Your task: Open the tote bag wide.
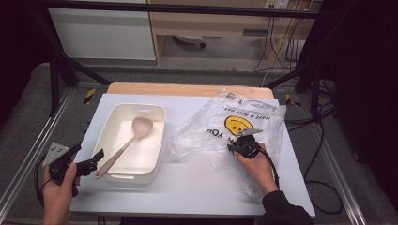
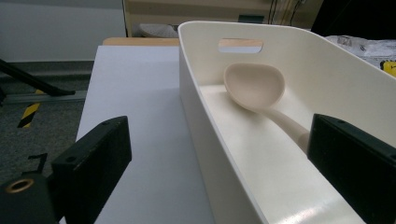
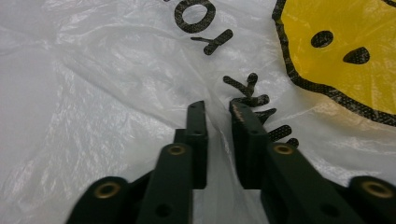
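The right gripper (image 3: 217, 112) pinches the bag (image 1: 211, 136); the left gripper (image 1: 91, 161), jaws wide, straddles the bin (image 1: 112, 177) wall, a spoon (image 2: 254, 86) ahead inside. White tabletop (image 1: 187, 187) lies beneath.

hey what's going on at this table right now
A person works with a gripper in each hand. The right gripper has its jaws pinched on a fold of the clear plastic bag with the yellow smiley face. The left gripper is held open at the near corner of the cream bin, touching nothing. A beige spoon lies inside the bin.
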The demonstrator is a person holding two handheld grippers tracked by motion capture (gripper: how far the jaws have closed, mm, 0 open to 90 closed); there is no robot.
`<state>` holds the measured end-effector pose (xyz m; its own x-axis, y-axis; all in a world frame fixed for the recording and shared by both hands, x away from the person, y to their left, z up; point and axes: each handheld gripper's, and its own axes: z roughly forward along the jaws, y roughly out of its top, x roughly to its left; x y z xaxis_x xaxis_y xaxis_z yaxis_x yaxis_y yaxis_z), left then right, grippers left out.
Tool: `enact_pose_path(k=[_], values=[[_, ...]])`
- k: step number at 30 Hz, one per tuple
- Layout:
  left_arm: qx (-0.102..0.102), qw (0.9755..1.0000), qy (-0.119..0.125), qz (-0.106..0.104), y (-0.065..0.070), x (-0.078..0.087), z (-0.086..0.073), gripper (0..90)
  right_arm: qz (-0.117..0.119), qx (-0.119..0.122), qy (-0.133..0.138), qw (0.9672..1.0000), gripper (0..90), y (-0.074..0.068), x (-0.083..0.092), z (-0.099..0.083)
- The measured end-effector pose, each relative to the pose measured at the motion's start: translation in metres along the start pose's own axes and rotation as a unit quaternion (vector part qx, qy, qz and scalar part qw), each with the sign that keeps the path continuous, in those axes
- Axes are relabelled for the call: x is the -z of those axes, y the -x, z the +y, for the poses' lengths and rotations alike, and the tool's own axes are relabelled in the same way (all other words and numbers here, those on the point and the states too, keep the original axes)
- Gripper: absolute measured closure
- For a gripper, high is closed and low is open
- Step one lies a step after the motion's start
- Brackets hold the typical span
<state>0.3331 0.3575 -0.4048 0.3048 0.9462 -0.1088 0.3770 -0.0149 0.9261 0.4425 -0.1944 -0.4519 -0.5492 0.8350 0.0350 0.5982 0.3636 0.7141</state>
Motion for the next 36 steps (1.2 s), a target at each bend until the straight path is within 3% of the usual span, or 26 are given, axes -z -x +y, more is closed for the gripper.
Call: enact_pose_path(k=[2,8,14,21,23,24,26,27,28,33,35,36], values=[[0.000,1.0000,0.002,0.002,0.000,0.000,0.000,6.1,0.001,-0.011,0.004,0.9999,90.0,0.001,-0.002,0.001],[-0.002,0.9999,0.014,0.005,0.002,0.005,0.006,6.2,0.011,-0.029,0.028,0.9991,90.0,0.000,0.005,0.004],[-0.027,0.9992,0.030,-0.003,0.021,0.014,0.029,6.3,0.023,-0.036,0.046,0.9980,90.0,-0.006,0.016,0.008],[-0.048,0.9968,0.029,-0.056,0.065,0.012,0.051,5.9,0.028,-0.038,0.060,0.9971,90.0,-0.012,0.026,0.010],[-0.055,0.9949,0.027,-0.080,0.087,0.007,0.056,6.0,0.030,-0.041,0.064,0.9966,90.0,-0.014,0.029,0.010],[-0.055,0.9949,0.027,-0.080,0.087,0.007,0.056,6.1,0.030,-0.040,0.067,0.9965,90.0,-0.014,0.030,0.011],[-0.055,0.9941,0.027,-0.090,0.102,0.002,0.058,7.1,0.031,-0.040,0.070,0.9963,90.0,-0.015,0.032,0.011],[-0.056,0.9934,0.022,-0.097,0.118,-0.004,0.058,7.8,0.031,-0.039,0.073,0.9961,90.0,-0.016,0.032,0.011],[-0.056,0.9934,0.022,-0.097,0.118,-0.004,0.058,8.2,0.031,-0.039,0.073,0.9961,90.0,-0.016,0.032,0.011],[-0.083,0.9892,-0.003,-0.121,0.162,-0.022,0.050,9.0,0.026,-0.028,0.077,0.9963,90.0,-0.019,0.033,0.013],[-0.086,0.9898,-0.015,-0.112,0.178,-0.030,0.044,9.0,0.024,-0.029,0.081,0.9960,90.0,-0.020,0.034,0.013],[-0.091,0.9888,-0.022,-0.117,0.185,-0.035,0.041,9.1,0.023,-0.030,0.085,0.9957,90.0,-0.020,0.035,0.014]])
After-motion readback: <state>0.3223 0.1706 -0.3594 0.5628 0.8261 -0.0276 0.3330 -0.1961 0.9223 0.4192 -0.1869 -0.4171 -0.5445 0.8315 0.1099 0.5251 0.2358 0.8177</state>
